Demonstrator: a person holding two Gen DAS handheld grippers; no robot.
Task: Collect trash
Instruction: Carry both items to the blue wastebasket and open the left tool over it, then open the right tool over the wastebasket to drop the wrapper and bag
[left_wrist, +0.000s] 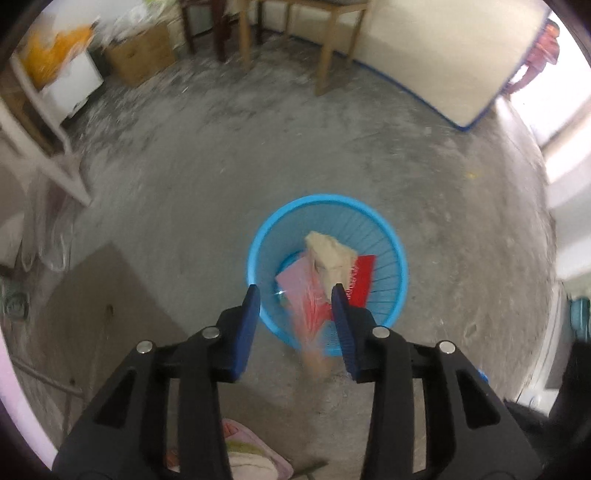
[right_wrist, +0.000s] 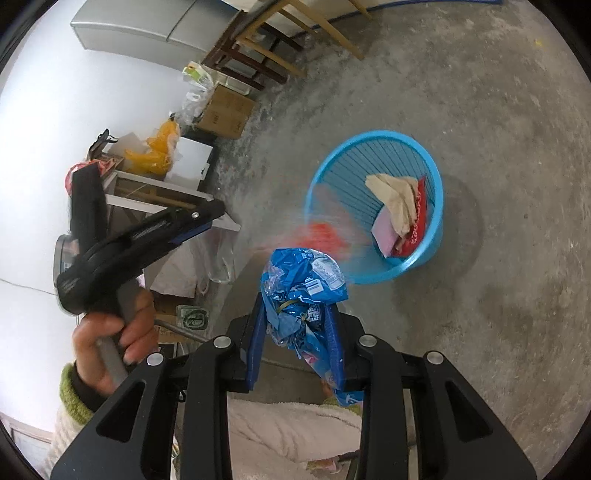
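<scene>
A blue plastic basket (left_wrist: 258, 236) (right_wrist: 436, 177) stands on the concrete floor. It holds crumpled beige paper (left_wrist: 330, 254) (right_wrist: 395, 195), a pink sheet (left_wrist: 293, 282) and a red pack (left_wrist: 364, 273). My left gripper (left_wrist: 295, 291) hangs over the basket's near rim with its jaws apart. A blurred red and pink wrapper (left_wrist: 314, 317) (right_wrist: 321, 234) is loose between them, in the air at the rim. In the right wrist view a hand holds the left gripper (right_wrist: 218, 212) left of the basket. My right gripper (right_wrist: 297, 306) is shut on a crumpled blue plastic wrapper (right_wrist: 303, 273), short of the basket.
Wooden chair and table legs (left_wrist: 325, 59) stand at the far wall beside a cardboard box (left_wrist: 142, 53). A white shelf (right_wrist: 166, 192) with an orange bag (right_wrist: 155, 155) is on the left. A pale board with a blue edge (left_wrist: 443, 55) leans at the back right.
</scene>
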